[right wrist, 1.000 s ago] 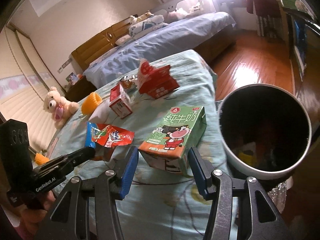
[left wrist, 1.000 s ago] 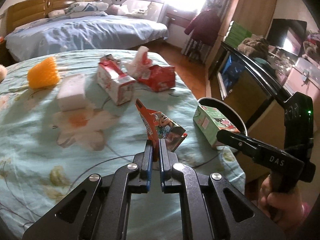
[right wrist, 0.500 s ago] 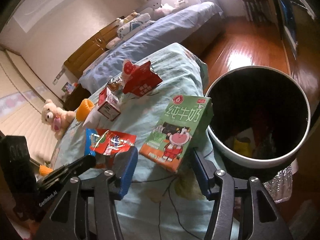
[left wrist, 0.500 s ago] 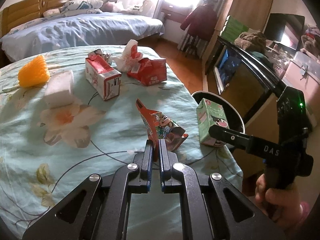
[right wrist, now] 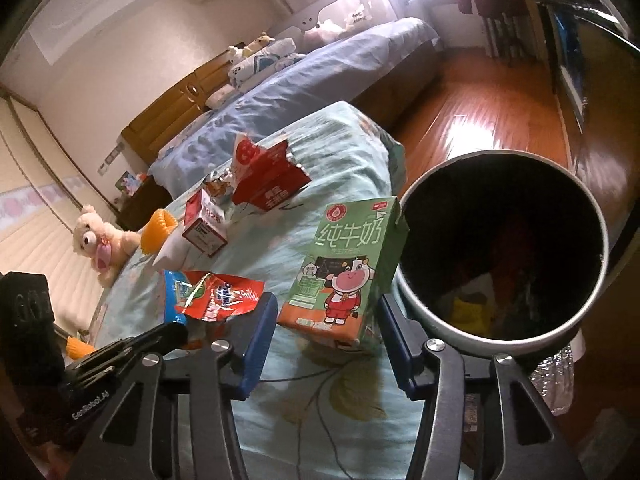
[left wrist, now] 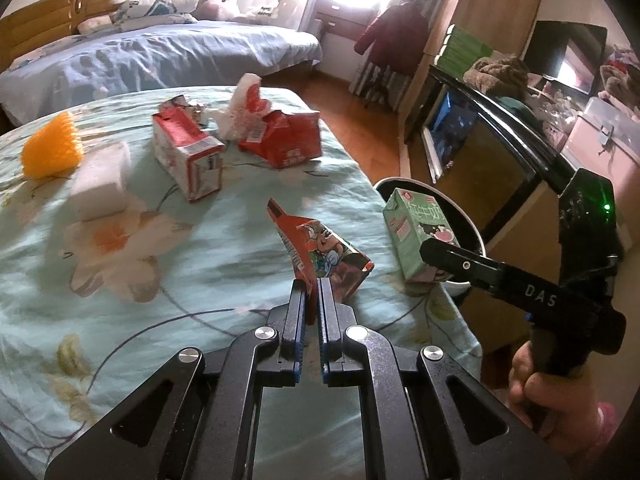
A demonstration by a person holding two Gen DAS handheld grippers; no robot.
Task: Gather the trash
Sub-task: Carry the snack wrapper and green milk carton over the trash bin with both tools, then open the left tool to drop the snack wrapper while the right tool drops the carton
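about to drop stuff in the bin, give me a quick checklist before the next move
1. Right gripper on the green carton: ok; the carton sits between the blue pads, jaws closing on it.
2. Carton lifted off the table: ok; it hangs tilted near the table edge.
3. Carton over the bin opening: not ok; it is beside the rim, not yet above the hole.
4. Room in the bin: ok; some trash lies at the bottom, plenty of space above.
5. Left gripper on the snack wrapper: ok; jaws shut on its edge.
6. Trash left on the table: not ok; red carton and torn red box remain.
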